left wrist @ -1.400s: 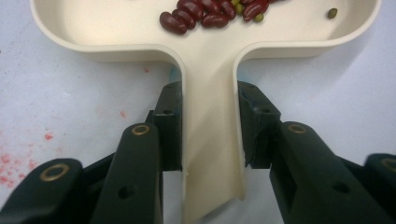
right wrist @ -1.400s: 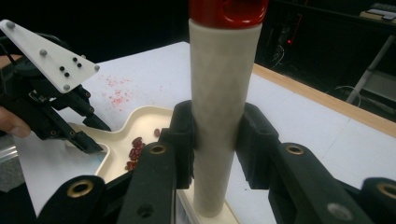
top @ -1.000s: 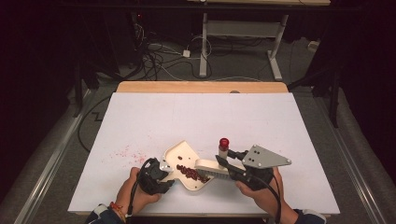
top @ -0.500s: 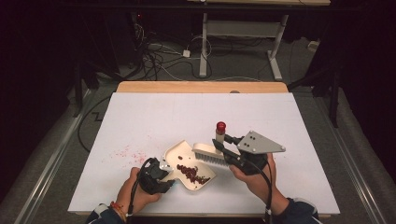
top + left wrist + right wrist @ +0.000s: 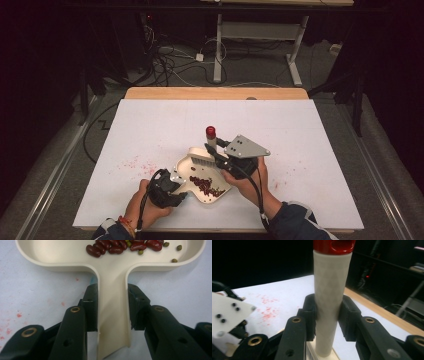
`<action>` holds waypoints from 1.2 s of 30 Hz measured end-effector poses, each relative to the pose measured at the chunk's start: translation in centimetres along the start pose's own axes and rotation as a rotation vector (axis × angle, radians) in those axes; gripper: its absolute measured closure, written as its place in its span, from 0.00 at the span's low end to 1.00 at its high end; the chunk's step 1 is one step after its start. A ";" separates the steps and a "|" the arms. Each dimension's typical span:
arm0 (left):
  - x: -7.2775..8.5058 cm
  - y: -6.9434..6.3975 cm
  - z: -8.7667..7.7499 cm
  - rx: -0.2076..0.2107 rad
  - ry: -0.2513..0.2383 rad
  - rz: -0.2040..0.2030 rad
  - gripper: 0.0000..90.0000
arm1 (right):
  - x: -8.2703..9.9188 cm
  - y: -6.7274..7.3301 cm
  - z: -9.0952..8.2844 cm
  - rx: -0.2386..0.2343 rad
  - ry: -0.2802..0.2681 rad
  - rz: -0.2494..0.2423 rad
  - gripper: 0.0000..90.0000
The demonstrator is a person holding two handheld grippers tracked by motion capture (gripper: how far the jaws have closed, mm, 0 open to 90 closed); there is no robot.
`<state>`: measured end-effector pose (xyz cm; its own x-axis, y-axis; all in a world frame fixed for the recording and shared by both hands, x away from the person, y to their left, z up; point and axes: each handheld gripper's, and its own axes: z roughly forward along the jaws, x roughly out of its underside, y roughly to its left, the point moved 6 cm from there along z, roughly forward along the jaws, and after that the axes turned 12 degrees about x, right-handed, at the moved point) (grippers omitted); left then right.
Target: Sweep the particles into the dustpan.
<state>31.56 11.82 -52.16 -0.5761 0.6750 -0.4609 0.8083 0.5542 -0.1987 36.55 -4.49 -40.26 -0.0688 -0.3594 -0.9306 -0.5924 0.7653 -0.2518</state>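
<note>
High view: left tool (image 5: 176,192) clamped on dustpan (image 5: 200,175) handle; right tool (image 5: 216,152) clamped on brush (image 5: 204,156) handle. Beans (image 5: 207,186) gathered in pan; red specks (image 5: 132,164) remain at 9 o'clock on counter (image 5: 300,130).

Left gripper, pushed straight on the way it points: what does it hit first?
Likely the cream plastic dustpan's tray wall: the left gripper already clamps its handle, with red kidney beans just beyond.

A large white sheet (image 5: 150,130) covers the tabletop, speckled with faint red stains (image 5: 131,164) near its left side. Beyond its far wooden edge (image 5: 215,93), black cables (image 5: 165,55) tangle around a white desk frame (image 5: 260,35).
</note>
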 end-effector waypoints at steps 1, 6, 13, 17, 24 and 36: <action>0.0 0.0 0.0 -0.001 0.000 0.002 0.71 | 0.1 0.3 0.1 -0.008 0.004 -0.001 0.78; 0.0 0.0 -0.1 0.007 -0.007 0.001 0.71 | 0.2 1.6 -0.4 -0.057 0.018 -0.016 0.78; 0.1 0.3 -0.1 0.017 -0.015 -0.027 0.71 | 0.2 1.7 -1.7 -0.087 0.027 -0.002 0.78; 0.2 0.6 -0.3 0.012 -0.028 -0.041 0.71 | 0.1 1.5 -1.9 -0.093 0.023 0.009 0.78; 0.4 1.0 -0.3 0.011 -0.025 -0.043 0.71 | -0.5 0.4 -2.5 -0.069 0.008 0.028 0.78; 0.7 1.8 -0.6 -0.005 -0.030 -0.051 0.71 | -1.1 -3.1 -4.0 -0.007 0.007 0.052 0.78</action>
<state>32.52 13.57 -52.33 -0.6127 0.6309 -0.4760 0.7772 0.5903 -0.2180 35.25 -8.57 -37.36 -0.1054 -0.3231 -0.9405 -0.5931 0.7795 -0.2013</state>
